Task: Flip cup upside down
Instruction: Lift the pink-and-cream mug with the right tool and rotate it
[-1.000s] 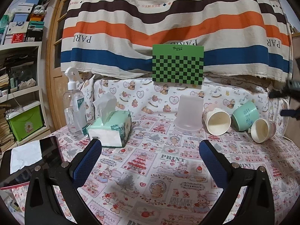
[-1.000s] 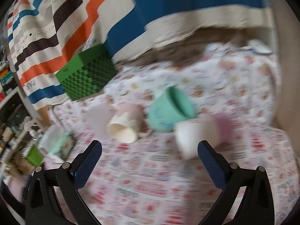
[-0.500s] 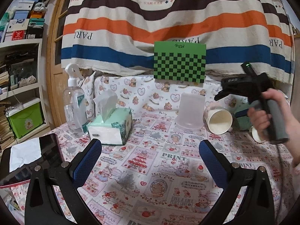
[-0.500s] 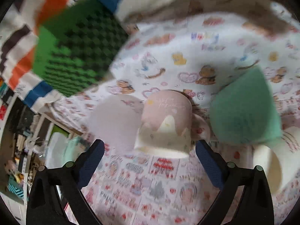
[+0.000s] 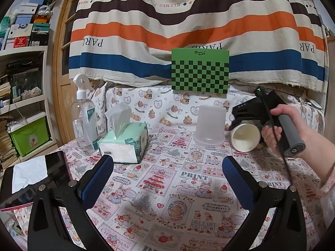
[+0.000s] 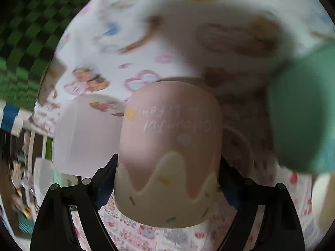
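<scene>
A pink and cream mug [image 6: 169, 152] lies on its side on the patterned tablecloth, its cream mouth [image 5: 245, 137] facing the left wrist camera. My right gripper [image 6: 167, 179] straddles the mug with a finger at each side near the rim; I cannot tell if the pads press it. In the left wrist view the right gripper's black body [image 5: 254, 113] reaches over the mug from the right. My left gripper [image 5: 167, 173] is open and empty above the near part of the table. A frosted clear cup [image 5: 210, 127] stands upside down left of the mug.
A green mug [image 6: 303, 113] lies just right of the pink mug, and a white cup's edge [image 6: 324, 200] shows at far right. A tissue box [image 5: 123, 142] and spray bottle [image 5: 83, 115] stand at the left. A green checkered board [image 5: 200, 73] leans at the back.
My right gripper has moved in from the right and down onto the pink mug, which now fills the space between its fingers. The left gripper has stayed still.
</scene>
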Motion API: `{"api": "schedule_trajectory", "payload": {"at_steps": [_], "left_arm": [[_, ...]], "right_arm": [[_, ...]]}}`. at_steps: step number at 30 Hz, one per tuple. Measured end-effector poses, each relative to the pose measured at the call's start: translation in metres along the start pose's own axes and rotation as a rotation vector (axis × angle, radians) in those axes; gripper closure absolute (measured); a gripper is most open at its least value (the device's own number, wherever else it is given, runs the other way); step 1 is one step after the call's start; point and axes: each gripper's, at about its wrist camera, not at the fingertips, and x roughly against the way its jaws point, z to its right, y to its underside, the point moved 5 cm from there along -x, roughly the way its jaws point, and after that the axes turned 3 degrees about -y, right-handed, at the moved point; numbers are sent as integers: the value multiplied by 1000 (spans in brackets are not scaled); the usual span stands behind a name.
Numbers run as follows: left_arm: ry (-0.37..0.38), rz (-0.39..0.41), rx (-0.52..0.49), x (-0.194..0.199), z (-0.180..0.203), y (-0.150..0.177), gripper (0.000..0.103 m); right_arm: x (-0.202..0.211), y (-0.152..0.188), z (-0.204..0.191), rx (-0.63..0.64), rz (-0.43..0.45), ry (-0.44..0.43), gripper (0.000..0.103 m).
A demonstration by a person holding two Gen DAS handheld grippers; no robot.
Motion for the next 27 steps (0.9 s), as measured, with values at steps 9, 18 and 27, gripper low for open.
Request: {"api": "schedule_trajectory", "payload": {"at_steps": [9, 18, 27], "left_arm": [[-1, 2, -4, 0, 0, -1, 0], [-16, 6, 7, 1, -2, 0, 0], [-19, 6, 11, 1, -4, 0, 0]], "right_arm": [[67, 51, 0, 119, 66, -14, 16], [114, 147, -1, 251, 84, -15, 16], [80, 189, 2, 298, 22, -37, 14]]}}
